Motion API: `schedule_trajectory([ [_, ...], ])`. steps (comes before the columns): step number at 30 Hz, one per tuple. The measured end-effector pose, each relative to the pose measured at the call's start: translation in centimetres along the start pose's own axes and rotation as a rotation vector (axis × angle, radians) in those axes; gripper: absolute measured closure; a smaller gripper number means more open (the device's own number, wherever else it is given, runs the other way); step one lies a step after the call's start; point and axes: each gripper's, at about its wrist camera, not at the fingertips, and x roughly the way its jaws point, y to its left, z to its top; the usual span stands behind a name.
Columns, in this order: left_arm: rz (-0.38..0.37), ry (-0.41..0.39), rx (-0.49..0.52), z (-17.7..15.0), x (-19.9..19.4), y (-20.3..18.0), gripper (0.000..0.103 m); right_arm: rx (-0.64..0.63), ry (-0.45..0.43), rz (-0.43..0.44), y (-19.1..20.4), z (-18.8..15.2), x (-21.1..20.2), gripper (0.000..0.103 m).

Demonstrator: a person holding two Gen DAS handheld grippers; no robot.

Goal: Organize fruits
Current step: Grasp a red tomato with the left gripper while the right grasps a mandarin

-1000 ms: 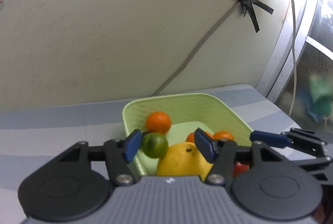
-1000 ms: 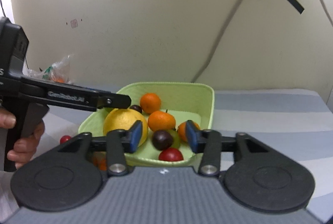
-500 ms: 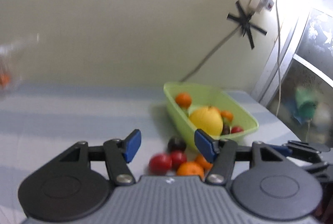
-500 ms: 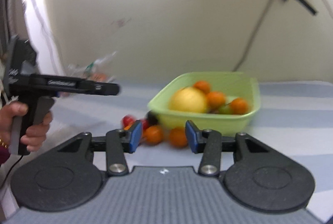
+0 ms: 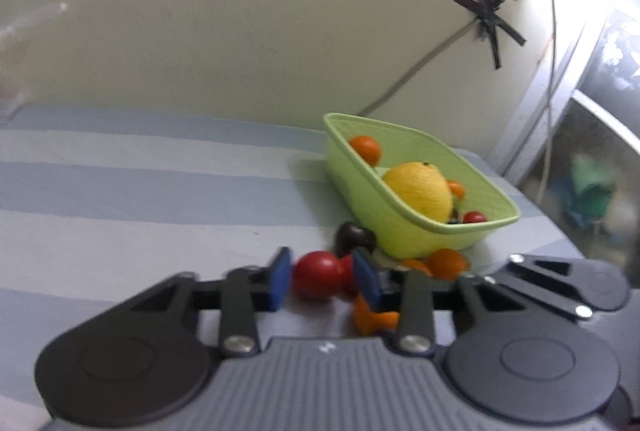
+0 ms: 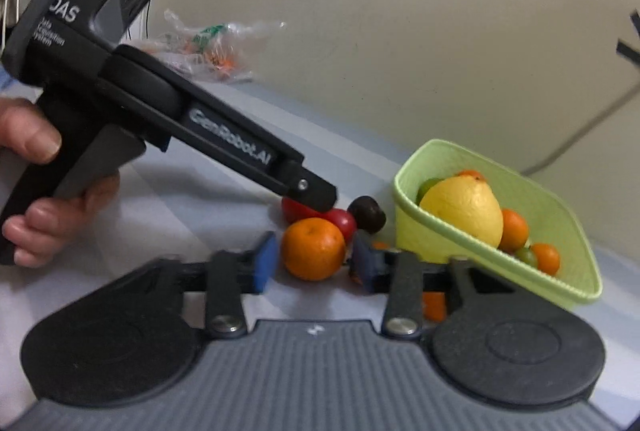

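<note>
Several loose fruits lie on the striped cloth in front of a light green basket point(image 5: 420, 227) point(image 6: 440, 227). My left gripper point(image 5: 322, 279) is shut on a red tomato point(image 5: 318, 275), its blue pads pressing both sides. In the right wrist view the left gripper point(image 6: 320, 197) comes in from the left, tip down on that tomato point(image 6: 294, 209). My right gripper point(image 6: 313, 267) has a tangerine point(image 6: 314, 249) between its jaws, which are closing; thin gaps still show at both pads. A dark plum point(image 5: 354, 237) point(image 6: 368, 213) lies by the basket.
The basket holds a big yellow citrus point(image 5: 420, 187) point(image 6: 464, 215), tangerines, a lime and a small red fruit. More tangerines point(image 5: 448, 263) lie at its near corner. A plastic bag point(image 6: 208, 47) sits by the wall. A hand point(image 6: 36, 167) holds the left gripper.
Both grippers came away from above the basket and dropped to the loose fruit beside it. The left jaws closed on the red tomato. The right jaws narrowed around a tangerine.
</note>
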Motion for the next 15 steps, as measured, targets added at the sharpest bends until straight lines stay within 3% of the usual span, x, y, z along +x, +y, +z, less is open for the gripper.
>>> schedule_trajectory([
  [3,-0.046,-0.002,-0.042,-0.3,-1.1,0.4,0.077,-0.001,-0.024,0.012,0.4,-0.3,-1.6,0.068],
  [7,-0.050,-0.034,-0.003,-1.5,-4.0,-1.0,0.077,0.051,-0.059,0.027,0.5,-1.3,-5.1,0.068],
  [15,-0.130,-0.006,-0.010,-6.6,-9.1,-4.3,0.076,0.226,-0.042,0.048,0.4,-5.6,-11.6,0.068],
])
